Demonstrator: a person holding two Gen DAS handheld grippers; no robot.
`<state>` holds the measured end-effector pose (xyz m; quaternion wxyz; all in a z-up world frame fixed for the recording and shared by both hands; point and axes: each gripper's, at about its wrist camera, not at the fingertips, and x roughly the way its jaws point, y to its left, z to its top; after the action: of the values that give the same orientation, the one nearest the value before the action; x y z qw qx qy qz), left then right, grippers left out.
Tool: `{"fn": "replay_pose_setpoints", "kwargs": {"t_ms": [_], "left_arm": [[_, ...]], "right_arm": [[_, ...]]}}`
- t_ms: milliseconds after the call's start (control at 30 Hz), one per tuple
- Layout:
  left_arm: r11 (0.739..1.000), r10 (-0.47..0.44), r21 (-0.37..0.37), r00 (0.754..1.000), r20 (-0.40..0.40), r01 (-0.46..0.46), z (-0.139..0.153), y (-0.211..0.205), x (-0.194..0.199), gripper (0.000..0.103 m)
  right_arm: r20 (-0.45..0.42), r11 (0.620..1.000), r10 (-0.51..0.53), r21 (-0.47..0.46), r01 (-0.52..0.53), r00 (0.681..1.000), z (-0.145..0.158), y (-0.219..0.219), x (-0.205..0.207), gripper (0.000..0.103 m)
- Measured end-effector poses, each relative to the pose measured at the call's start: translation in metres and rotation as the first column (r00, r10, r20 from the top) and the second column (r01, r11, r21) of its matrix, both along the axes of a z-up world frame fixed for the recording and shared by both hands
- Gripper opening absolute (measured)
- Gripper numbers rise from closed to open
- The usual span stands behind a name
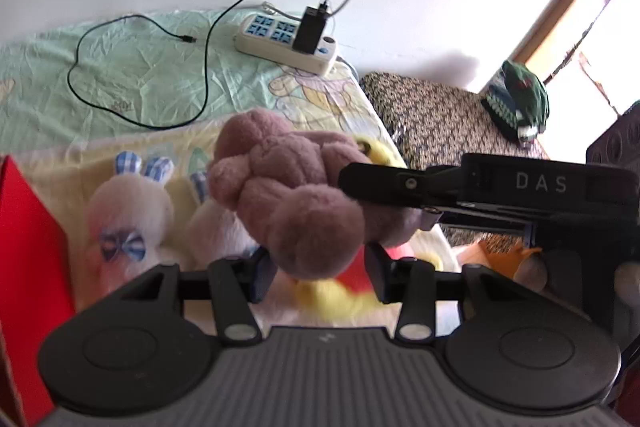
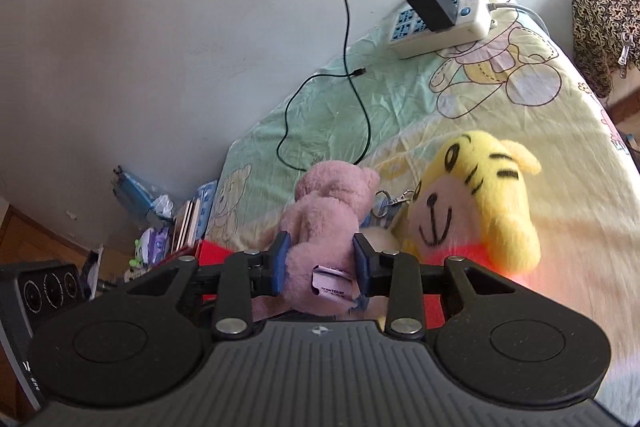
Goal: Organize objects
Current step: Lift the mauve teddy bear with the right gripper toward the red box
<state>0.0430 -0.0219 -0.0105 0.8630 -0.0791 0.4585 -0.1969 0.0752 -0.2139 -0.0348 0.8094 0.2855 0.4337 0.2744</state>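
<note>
Right claw (image 2: 319,263) is clamped on the pink plush bear (image 2: 328,211), left claw (image 1: 318,269) open beside it; squishy, featherlight stuff, so pinch the fat torso.

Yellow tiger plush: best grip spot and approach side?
Yellow tiger plush lies face-up on the bed sheet, head broad and round. Probably pinch one protruding ear from above, on the side away from the pink bear held in the right gripper; the head looks too wide.
</note>
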Motion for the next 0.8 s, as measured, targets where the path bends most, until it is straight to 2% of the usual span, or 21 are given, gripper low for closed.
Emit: {"fn": "replay_pose_setpoints", "kwargs": {"t_ms": [100,267,333,367,433,500,600,667,800], "left_arm": [[0.998,-0.03,0.059,0.999,0.014,0.029,-0.008,-0.004,-0.018,0.045],[0.992,-0.043,0.119,0.999,-0.015,0.044,-0.03,-0.007,-0.029,0.047],[0.988,-0.031,0.154,0.999,-0.027,0.035,-0.039,-0.007,-0.028,0.056],[0.985,-0.026,0.169,0.999,-0.03,0.031,-0.043,-0.007,-0.028,0.057],[0.978,-0.014,0.208,1.0,-0.02,0.018,-0.049,-0.008,-0.027,0.07],[0.973,-0.003,0.231,1.0,-0.006,0.004,-0.052,-0.006,-0.027,0.077],[0.969,0.01,0.245,1.0,0.011,-0.012,-0.049,-0.001,-0.028,0.084],[0.969,0.012,0.247,1.0,0.029,-0.018,-0.045,0.004,-0.03,0.087],[0.979,0.013,0.203,0.999,0.044,-0.022,-0.038,0.014,-0.034,0.092]], "right_arm": [[0.004,1.0,0.014,-0.024,-0.014,1.0,-0.008,0.002,-0.017,0.035],[-0.004,0.997,0.028,-0.07,-0.028,1.0,-0.026,0.007,-0.035,0.035],[-0.015,0.996,0.022,-0.084,-0.023,1.0,-0.035,0.009,-0.036,0.035],[-0.023,0.996,0.017,-0.088,-0.018,1.0,-0.039,0.009,-0.037,0.035],[-0.03,0.996,0.004,-0.09,-0.007,1.0,-0.045,0.01,-0.038,0.038],[-0.034,0.996,-0.009,-0.091,0.006,0.999,-0.049,0.009,-0.039,0.038],[-0.021,0.994,-0.025,-0.103,0.023,0.999,-0.048,0.009,-0.038,0.047],[0.012,0.992,-0.039,-0.12,0.04,0.999,-0.041,0.008,-0.038,0.047],[0.102,0.989,-0.054,-0.133,0.067,0.993,-0.025,0.007,-0.036,0.056]]}}
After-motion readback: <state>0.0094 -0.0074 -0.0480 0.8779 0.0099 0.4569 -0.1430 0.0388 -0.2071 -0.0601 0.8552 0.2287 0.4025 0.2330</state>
